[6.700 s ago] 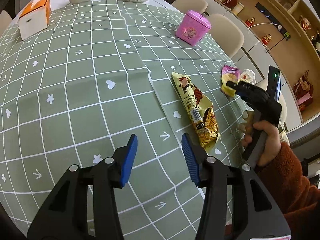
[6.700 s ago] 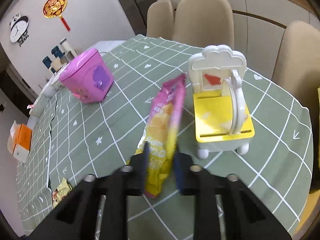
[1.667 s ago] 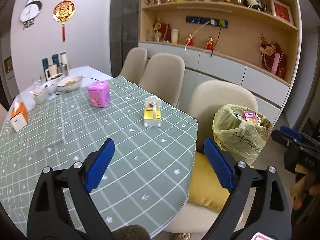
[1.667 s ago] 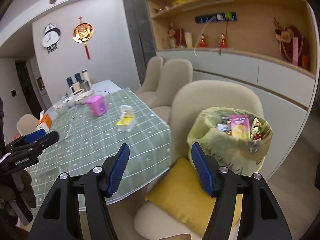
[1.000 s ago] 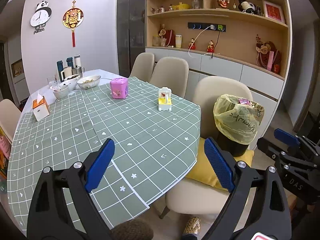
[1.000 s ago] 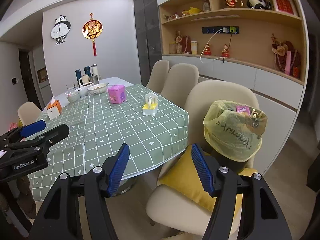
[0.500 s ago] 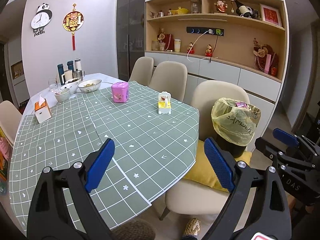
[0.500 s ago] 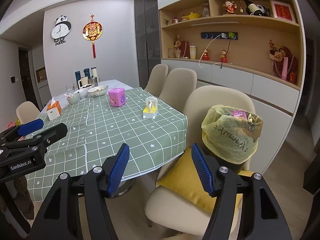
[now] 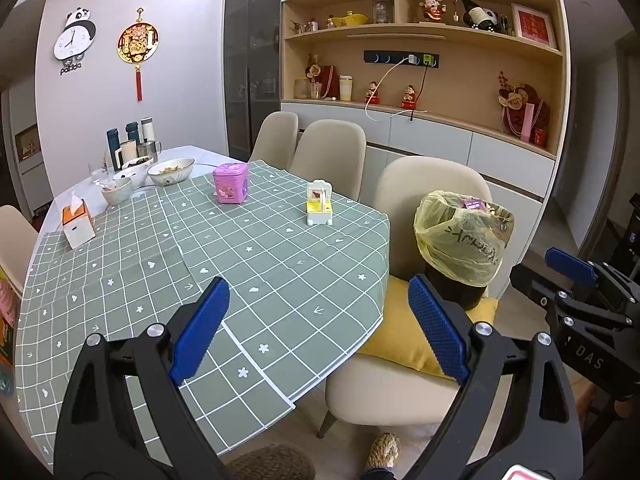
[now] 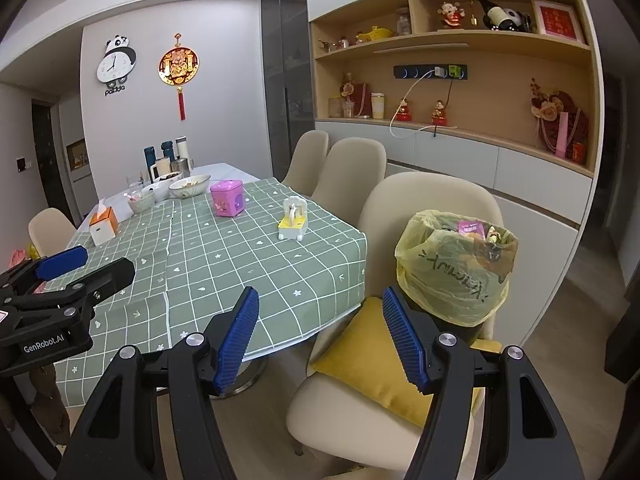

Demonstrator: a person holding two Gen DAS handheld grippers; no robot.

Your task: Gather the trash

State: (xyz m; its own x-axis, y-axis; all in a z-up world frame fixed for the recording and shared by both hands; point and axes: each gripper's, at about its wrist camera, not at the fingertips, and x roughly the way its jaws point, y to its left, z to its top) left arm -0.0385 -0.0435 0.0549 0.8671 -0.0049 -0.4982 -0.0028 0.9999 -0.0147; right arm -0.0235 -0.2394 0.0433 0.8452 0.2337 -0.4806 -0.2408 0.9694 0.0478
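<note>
Both grippers, left gripper [image 9: 318, 330] and right gripper [image 10: 320, 336], hang wide and empty; the thin, crinkly trash bag [image 10: 454, 272] looks light, best pinched at its rim.

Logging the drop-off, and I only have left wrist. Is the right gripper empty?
Observer: Yes. The right wrist view shows the right gripper open, with nothing between its pads.
Operator: In the trash bag I can only make out a pink wrapper. Anything else on top?
Observer: A gold wrapper sits just right of the pink one, at the bag's mouth.
</note>
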